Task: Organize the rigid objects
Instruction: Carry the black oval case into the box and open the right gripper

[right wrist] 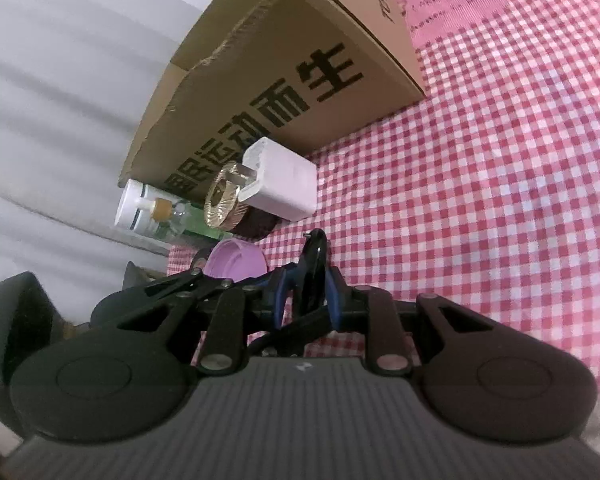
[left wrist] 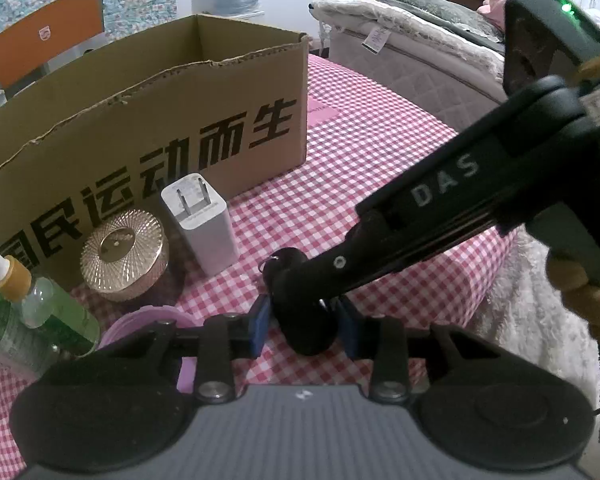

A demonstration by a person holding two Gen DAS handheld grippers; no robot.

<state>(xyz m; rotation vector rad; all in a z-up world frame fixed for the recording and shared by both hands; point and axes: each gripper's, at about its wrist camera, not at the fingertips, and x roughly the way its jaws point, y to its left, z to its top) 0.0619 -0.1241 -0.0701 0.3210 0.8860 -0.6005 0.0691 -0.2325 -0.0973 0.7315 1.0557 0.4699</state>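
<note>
Clamped in right gripper (right wrist: 308, 280), between left gripper (left wrist: 304, 330) pads, contact unclear: black key fob (left wrist: 309, 334); light, stiff, slick; best pinched across flat faces.

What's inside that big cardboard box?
The cardboard box is open on top; only bare inner walls show. Its front wall hides the bottom, so any contents cannot be seen.

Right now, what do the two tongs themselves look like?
Both tongs, left tongs and right tongs, have blue fingertips, black linkage bars with silver pivot bolts, round black side discs and a ribbed grey body. The right one's arm reads "DAS", with a green light on top.
</note>
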